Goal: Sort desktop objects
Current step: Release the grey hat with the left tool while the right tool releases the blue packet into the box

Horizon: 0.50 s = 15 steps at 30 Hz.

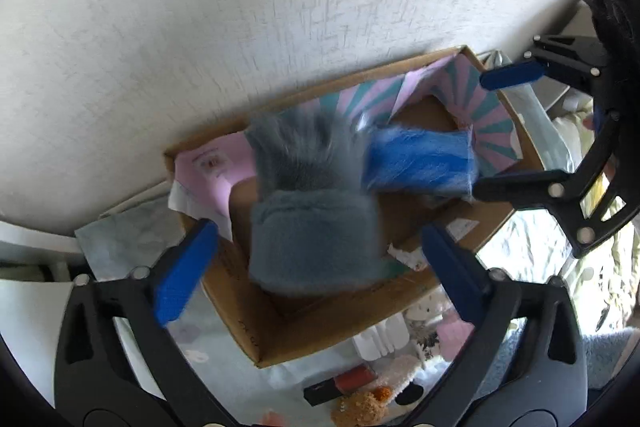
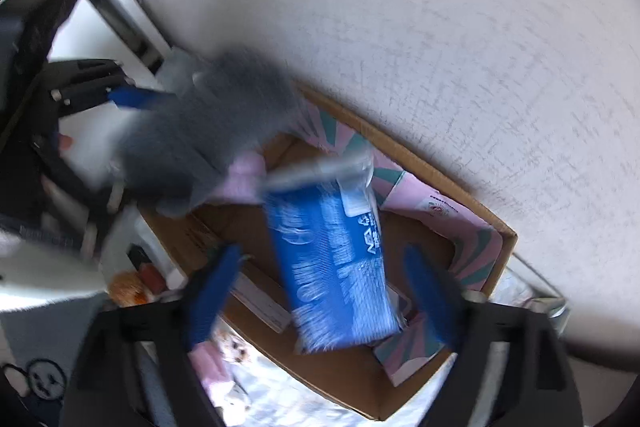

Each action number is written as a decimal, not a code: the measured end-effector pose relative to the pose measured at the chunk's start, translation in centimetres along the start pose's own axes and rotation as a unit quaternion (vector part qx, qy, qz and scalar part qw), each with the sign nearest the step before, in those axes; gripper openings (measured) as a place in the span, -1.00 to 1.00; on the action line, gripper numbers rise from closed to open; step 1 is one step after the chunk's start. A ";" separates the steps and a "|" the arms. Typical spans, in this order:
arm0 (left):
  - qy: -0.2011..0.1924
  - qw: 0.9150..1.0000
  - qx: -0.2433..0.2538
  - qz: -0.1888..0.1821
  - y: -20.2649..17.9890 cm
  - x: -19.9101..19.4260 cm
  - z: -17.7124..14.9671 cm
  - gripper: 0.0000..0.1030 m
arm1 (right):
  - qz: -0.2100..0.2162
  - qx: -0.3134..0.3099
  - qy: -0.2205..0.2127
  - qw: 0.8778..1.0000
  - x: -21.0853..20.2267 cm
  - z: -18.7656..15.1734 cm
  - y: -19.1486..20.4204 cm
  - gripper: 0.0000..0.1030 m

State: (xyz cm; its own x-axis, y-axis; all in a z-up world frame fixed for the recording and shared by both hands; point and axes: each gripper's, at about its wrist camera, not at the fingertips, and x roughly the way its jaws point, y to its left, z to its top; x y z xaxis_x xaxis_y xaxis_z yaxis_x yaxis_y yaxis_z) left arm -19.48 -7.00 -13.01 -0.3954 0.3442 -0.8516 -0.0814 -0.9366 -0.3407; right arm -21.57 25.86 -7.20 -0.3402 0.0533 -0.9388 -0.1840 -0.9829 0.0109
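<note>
I hold two claws above an open cardboard box point(image 1: 280, 323) that sits against a pale wall point(image 1: 200, 7). Both point steeply down into it.

My left claw point(image 1: 316, 263) is released, its blue fingers point(image 1: 184, 271) spread wide. Directly between and just beyond them is a fluffy grey item point(image 1: 312, 227), blurred as though it is dropping, with nothing pressing on it. It hangs over the nearer half of the box, its long axis running away from me toward the wall.

My right claw point(image 2: 324, 295) is also released, fingers apart on either side of a bright blue packet point(image 2: 336, 267). The pads do not touch it. The packet lies inside the box with its long axis pointing away from the claw, tilted a little to one side. From the left wrist view the same blue packet sits deeper in the box, to the right of the grey item, and my right claw is there at the right edge above it.

The box's inner flaps point(image 1: 480, 115) show a pink and teal pattern. Below the box, on the cluttered surface point(image 1: 224, 367), lie small items still to sort, among them an orange plush toy point(image 1: 360, 407), nearer my left claw.

I judge both items as now delivered, so the next move turns on lifting clear and reaching back toward that clutter.
</note>
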 end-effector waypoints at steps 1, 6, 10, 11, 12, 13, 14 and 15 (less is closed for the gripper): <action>-0.003 1.000 -0.001 0.001 0.0 0.0 0.0 1.00 | 0.005 0.007 -0.009 1.000 -0.3 -0.1 -0.2 1.00; -0.029 0.998 -0.033 0.033 0.1 -0.5 -1.1 1.00 | -0.011 0.023 -0.042 0.999 -1.7 -0.5 -1.4 0.99; -0.051 0.995 -0.053 0.067 -0.9 -1.0 -1.1 1.00 | -0.016 0.027 -0.042 0.999 -1.3 0.9 -1.5 0.99; -0.053 0.995 -0.052 0.071 -1.1 -1.1 -1.1 1.00 | -0.014 0.029 -0.044 0.998 -1.4 0.9 -1.4 0.99; -0.054 0.994 -0.053 0.072 -0.9 -1.5 -1.1 1.00 | -0.014 0.030 -0.045 0.998 -1.6 1.1 -1.0 0.99; -0.056 0.994 -0.053 0.077 -0.8 -2.0 -1.3 1.00 | -0.012 0.032 -0.045 0.998 -1.6 1.0 -0.9 0.99; -0.060 0.993 -0.053 0.086 -1.2 -2.0 -1.4 1.00 | -0.010 0.034 -0.045 0.998 -1.6 1.0 -0.8 0.99; -0.063 0.993 -0.050 0.088 -1.6 -2.1 -1.5 1.00 | -0.009 0.039 -0.045 0.998 -1.7 0.9 -0.7 0.99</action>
State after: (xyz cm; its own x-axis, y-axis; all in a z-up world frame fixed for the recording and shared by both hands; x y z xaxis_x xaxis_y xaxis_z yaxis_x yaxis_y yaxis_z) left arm -17.14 -6.16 -11.33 -0.5069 0.1582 -0.8474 0.0882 -0.9683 -0.2335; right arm -21.73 26.58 -5.31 -0.4171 0.0888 -0.9045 -0.2598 -0.9653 0.0250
